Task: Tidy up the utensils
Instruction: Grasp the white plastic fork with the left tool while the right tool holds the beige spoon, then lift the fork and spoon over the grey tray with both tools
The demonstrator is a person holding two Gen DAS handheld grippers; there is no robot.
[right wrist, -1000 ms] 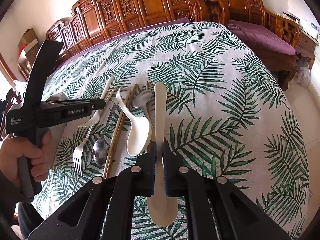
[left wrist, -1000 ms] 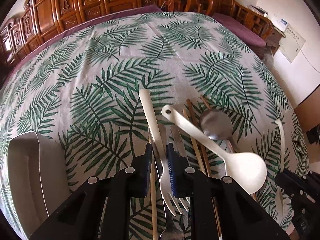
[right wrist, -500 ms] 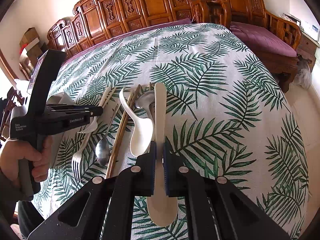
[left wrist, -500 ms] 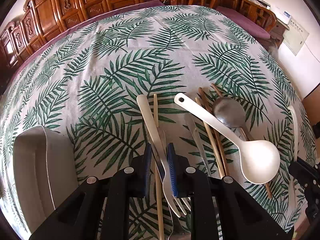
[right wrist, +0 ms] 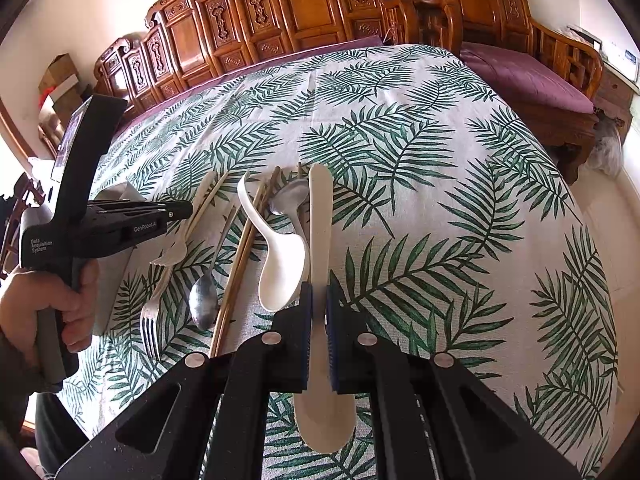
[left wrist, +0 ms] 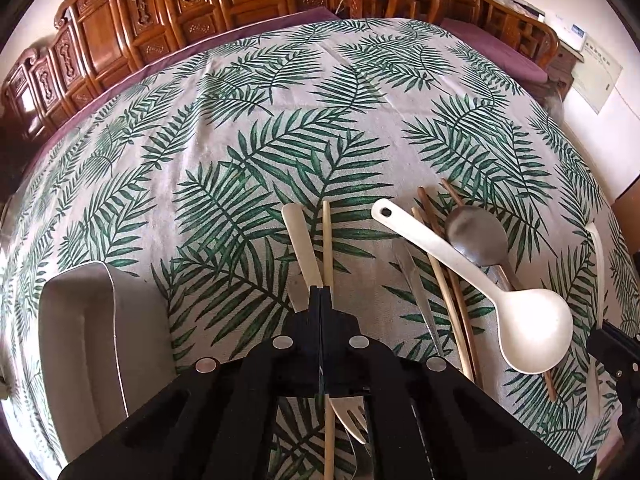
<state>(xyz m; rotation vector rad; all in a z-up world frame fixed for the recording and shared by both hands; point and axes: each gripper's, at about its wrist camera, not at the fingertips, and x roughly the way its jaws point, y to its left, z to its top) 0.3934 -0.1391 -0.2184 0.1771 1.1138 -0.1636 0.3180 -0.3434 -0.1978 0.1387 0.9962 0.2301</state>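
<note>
My left gripper (left wrist: pixel 320 294) hangs over the leaf-print tablecloth, its jaws closing, pressed together on the handle of a cream fork (left wrist: pixel 300 240). The fork's tines show under the gripper body. In the right wrist view the left gripper (right wrist: pixel 182 211) sits over that cream fork (right wrist: pixel 176 246), held by a hand (right wrist: pixel 60 304). My right gripper (right wrist: pixel 319 312) is shut on a cream flat spoon (right wrist: pixel 320 216), handle pointing away and bowl beneath the gripper. A single chopstick (left wrist: pixel 326 240) lies on the cloth just right of the fork handle.
A grey tray (left wrist: pixel 80 340) stands at the left. A white ladle spoon (left wrist: pixel 532 332), a metal spoon (left wrist: pixel 476 236), brown chopsticks (left wrist: pixel 444 280), a metal fork (right wrist: pixel 150 320) and a small metal spoon (right wrist: pixel 204 304) lie between the grippers. Carved wooden chairs (right wrist: pixel 320 8) ring the table's far side.
The left jaws, slightly apart around the cream fork's handle before, have closed tight on it. The right gripper and its spoon have not moved.
</note>
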